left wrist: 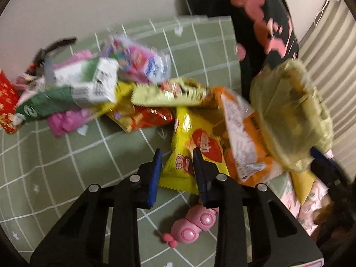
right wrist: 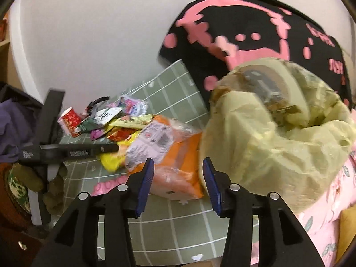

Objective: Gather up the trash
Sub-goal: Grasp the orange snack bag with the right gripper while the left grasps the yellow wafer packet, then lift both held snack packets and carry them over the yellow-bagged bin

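Note:
Snack wrappers lie heaped on a green checked cloth (left wrist: 66, 155). My left gripper (left wrist: 177, 155) stands narrowed around the lower corner of a flat yellow snack packet (left wrist: 189, 138). The packet lies uncrumpled between the blue pads, and I see no pad pressing on it. An orange packet (left wrist: 242, 133) lies to its right, partly under a yellow-green trash bag (left wrist: 289, 115). My right gripper (right wrist: 178, 166) is open with nothing between its fingers, just in front of the orange packet (right wrist: 178, 173). The trash bag (right wrist: 278, 144) bulges beside its right finger.
A white carton (left wrist: 89, 82), a red paper cup (right wrist: 70, 120) and several more wrappers sit at the far left of the heap. A pink toy (left wrist: 191, 229) lies under the left gripper. A black-and-pink cushion (right wrist: 244, 33) leans at the back; pink floral fabric (right wrist: 333, 200) is at the right.

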A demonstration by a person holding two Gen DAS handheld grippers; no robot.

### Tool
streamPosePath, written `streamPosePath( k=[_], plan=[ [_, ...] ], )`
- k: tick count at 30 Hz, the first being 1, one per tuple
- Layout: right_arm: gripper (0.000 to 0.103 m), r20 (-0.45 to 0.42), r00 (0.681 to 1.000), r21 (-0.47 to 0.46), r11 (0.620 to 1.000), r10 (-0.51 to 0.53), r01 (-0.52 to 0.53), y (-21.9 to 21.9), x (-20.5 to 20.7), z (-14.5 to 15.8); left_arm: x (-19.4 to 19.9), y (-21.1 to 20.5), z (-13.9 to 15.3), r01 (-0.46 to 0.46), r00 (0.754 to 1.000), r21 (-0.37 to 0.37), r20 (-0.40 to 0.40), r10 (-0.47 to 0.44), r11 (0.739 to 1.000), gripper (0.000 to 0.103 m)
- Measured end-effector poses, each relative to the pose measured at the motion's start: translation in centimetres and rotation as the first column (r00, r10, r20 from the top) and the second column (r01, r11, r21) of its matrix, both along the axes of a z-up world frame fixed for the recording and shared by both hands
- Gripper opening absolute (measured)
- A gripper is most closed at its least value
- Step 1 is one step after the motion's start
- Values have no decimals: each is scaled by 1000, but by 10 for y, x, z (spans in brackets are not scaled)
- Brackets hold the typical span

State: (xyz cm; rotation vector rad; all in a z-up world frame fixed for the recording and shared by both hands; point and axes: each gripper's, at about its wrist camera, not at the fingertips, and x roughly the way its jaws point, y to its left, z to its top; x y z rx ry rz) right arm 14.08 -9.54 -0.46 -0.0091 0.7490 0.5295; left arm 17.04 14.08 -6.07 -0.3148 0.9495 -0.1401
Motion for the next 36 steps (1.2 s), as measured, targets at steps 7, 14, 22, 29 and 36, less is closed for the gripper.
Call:
streamPosePath(
  k=[7,14,22,29,36],
  plan=[
    [43,5,990,-97,985,143,-142,45,14,-20,-18,35,30,-61,994,44,89,57,997,26],
    [43,-29,972,-189,953,234,-236,69,22,-50,-26,82,28,-174,982,-6,69,174,985,26],
    [44,-42,955,-237,925,295,-297,65,10,-51,-28,82,26,-166,984,33,71,163,986,26],
    [45,22,994,-133,985,111,-107,30,2,-24,-32,71,19,-140,988,34,68,137,990,26],
    [46,-89,982,-21,986,-166,165,-4,15,-39,-33,66,17,-127,990,32,64,125,991,26]
  ],
)
